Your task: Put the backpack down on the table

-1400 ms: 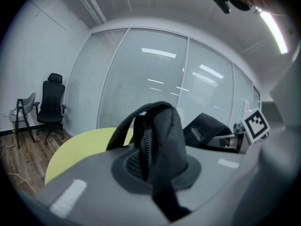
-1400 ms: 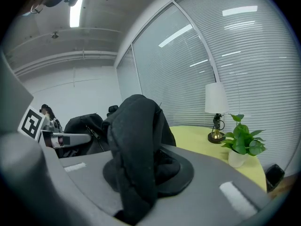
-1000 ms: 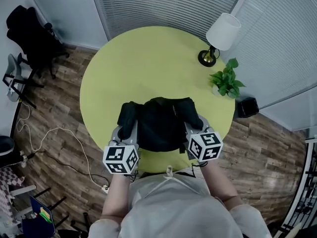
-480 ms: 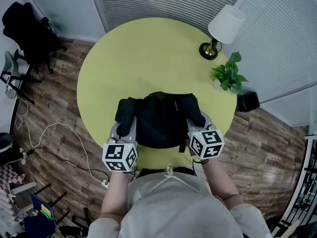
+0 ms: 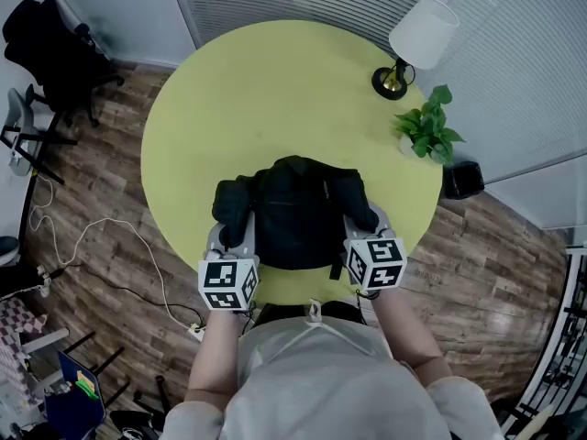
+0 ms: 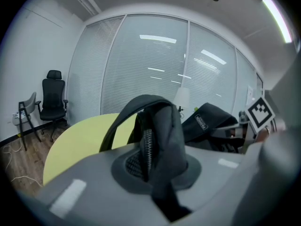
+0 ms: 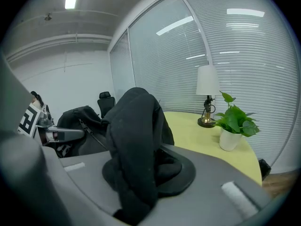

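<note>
Backpack (image 5: 298,211) hung between my two tongs, over the tabletop's (image 5: 275,90) near edge.
Left gripper (image 5: 231,238) and right gripper (image 5: 360,229) each pinched its black fabric, one at either end of its side-to-side length, equally near; whether it touched down I couldn't tell.

Pads of left tongs (image 6: 155,175) hidden by backpack strap (image 6: 160,126), right tongs (image 7: 136,175) likewise; torso (image 5: 312,383) cropped

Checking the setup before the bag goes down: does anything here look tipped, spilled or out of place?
Nothing stands out. The lamp and potted plant stand upright at the far right of the table, and the backpack is held evenly, its straps clamped in the left gripper and right gripper.
</note>
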`<move>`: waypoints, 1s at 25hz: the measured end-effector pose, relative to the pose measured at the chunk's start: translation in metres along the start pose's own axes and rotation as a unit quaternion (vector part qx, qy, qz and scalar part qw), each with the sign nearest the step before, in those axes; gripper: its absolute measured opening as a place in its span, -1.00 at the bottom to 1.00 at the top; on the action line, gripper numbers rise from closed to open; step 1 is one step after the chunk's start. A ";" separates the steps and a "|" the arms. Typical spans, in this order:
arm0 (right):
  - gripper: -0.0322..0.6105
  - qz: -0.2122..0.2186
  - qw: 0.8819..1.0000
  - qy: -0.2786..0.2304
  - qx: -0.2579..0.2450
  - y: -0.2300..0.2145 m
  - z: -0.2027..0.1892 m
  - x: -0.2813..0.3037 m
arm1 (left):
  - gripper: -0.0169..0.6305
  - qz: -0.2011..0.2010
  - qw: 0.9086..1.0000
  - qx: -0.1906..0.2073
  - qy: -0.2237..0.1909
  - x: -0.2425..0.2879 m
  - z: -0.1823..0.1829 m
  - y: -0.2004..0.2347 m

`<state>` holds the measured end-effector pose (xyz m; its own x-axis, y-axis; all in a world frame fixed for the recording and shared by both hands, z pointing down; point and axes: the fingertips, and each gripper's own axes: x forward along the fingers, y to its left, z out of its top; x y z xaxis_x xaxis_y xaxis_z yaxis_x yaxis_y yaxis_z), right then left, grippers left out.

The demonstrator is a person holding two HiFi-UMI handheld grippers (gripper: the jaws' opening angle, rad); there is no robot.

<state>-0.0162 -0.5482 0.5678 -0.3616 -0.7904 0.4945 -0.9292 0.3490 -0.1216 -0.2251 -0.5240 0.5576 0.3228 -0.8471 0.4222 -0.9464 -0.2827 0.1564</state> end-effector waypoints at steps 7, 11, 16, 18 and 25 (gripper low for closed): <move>-0.68 -0.009 1.000 0.015 -0.004 -0.001 -0.020 -0.004 | -0.83 0.003 1.000 0.010 0.006 -0.004 -0.012 -0.003; -0.09 -0.010 1.000 0.010 -0.014 -0.001 -0.027 -0.007 | -0.65 0.001 1.000 -0.005 0.011 -0.005 -0.019 -0.006; 0.43 -0.012 0.999 -0.022 -0.024 0.006 -0.024 -0.020 | 0.09 0.004 0.999 -0.029 0.015 -0.016 -0.036 -0.009; 0.50 -0.014 0.999 -0.028 -0.027 0.006 -0.024 -0.027 | 0.18 0.008 0.999 -0.028 0.014 -0.023 -0.042 -0.014; 0.58 -0.035 0.996 -0.079 -0.027 0.002 -0.021 -0.068 | 0.24 0.039 0.999 -0.026 -0.010 -0.055 -0.045 -0.027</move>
<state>0.0087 -0.4832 0.5516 -0.3070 -0.8819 0.3578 -0.9488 0.3128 -0.0430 -0.2165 -0.4495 0.5698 0.2470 -0.8743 0.4178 -0.9665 -0.1916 0.1706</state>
